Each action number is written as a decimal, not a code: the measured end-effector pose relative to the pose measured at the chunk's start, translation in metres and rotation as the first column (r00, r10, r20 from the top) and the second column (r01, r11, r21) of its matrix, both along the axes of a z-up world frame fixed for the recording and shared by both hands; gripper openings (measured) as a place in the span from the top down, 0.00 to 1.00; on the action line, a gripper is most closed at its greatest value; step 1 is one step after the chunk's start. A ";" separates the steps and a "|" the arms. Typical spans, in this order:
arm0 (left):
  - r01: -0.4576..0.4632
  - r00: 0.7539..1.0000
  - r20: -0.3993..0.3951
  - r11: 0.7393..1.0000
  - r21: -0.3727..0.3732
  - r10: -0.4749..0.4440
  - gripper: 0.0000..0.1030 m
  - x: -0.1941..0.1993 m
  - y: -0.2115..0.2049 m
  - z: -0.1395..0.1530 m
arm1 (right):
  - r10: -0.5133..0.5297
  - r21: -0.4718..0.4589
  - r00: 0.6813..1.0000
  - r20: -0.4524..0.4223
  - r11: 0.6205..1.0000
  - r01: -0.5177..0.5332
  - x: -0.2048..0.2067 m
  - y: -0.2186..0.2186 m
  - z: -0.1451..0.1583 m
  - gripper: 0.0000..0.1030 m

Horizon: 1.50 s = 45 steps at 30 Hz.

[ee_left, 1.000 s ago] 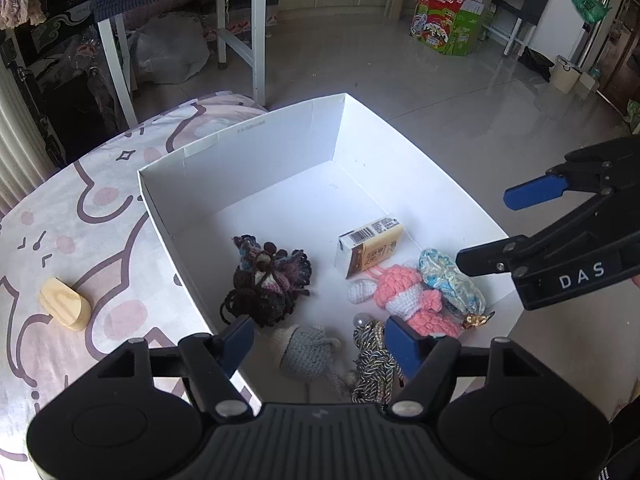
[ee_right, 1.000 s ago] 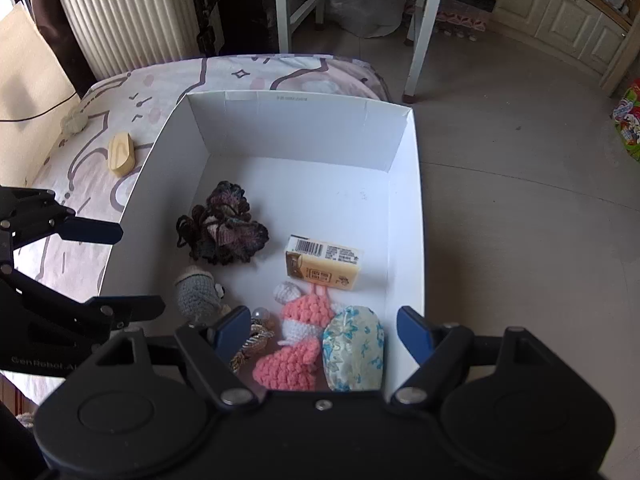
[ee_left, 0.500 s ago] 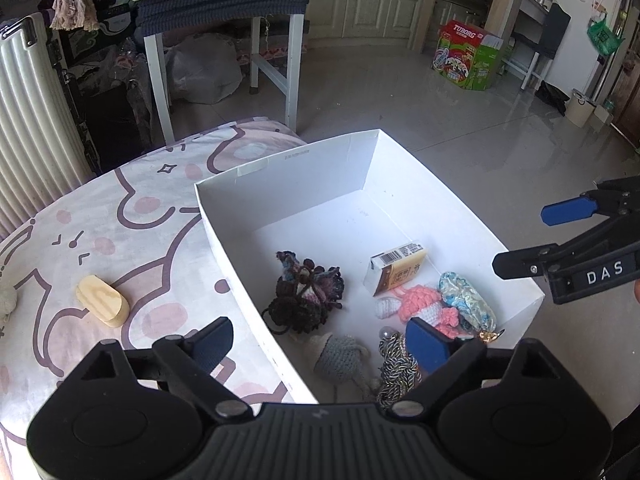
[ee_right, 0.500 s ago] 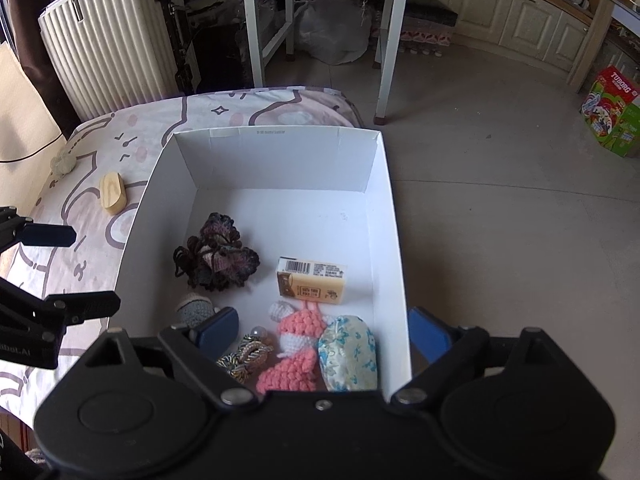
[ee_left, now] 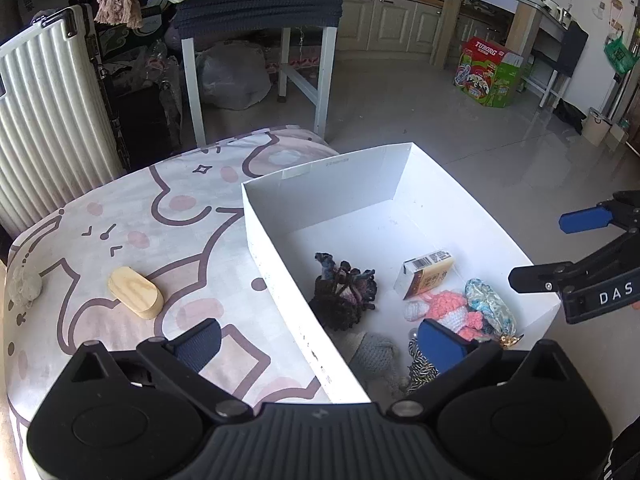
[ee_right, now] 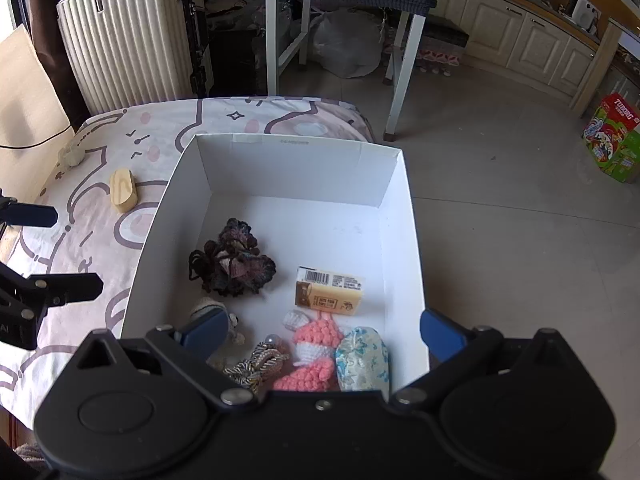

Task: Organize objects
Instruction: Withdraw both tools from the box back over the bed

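Left wrist view showed us our left gripper (ee_left: 316, 340) and right gripper (ee_right: 320, 330) both spread wide and empty, jaws having just been opening above the white box (ee_left: 280, 276). We judged the wooden block (ee_left: 135, 291), lying on the patterned cloth (ee_left: 180, 240) well left of the box, our likeliest next pick: approach from above, straddle its narrow sides. A ribbed suitcase (ee_right: 120, 36) stood behind.
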<state>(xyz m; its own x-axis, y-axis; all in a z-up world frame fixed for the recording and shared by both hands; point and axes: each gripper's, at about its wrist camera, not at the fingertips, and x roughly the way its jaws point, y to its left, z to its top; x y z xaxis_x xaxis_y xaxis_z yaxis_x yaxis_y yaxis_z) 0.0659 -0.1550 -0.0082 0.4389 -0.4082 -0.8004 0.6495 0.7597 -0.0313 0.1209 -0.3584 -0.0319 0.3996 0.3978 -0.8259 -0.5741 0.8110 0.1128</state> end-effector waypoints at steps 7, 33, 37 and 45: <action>-0.042 0.999 0.004 0.999 -0.007 0.042 0.00 0.007 0.018 0.003 | -0.010 0.005 1.000 -0.002 1.000 0.010 0.001 0.016 0.000 0.00; -0.321 0.946 0.035 0.947 -0.010 0.321 0.00 0.040 0.121 0.015 | 0.120 0.085 0.993 0.022 0.989 -0.121 -0.017 0.137 0.016 0.00; -0.356 0.934 0.038 0.934 -0.007 0.356 0.00 0.043 0.136 0.016 | 0.133 0.096 0.991 0.025 0.986 -0.135 -0.021 0.149 0.018 0.00; -0.430 0.902 0.038 0.903 -0.006 0.430 0.00 0.050 0.165 0.016 | 0.149 0.111 0.988 0.029 0.982 -0.151 -0.026 0.173 0.020 0.00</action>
<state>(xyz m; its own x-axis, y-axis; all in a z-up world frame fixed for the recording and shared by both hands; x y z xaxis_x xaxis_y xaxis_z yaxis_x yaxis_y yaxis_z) 0.1161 0.0104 0.0078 0.6009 -0.1708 -0.7808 0.2605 0.9654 -0.0108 0.0945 -0.1859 -0.0121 0.3450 0.5446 -0.7644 -0.6912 0.6984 0.1856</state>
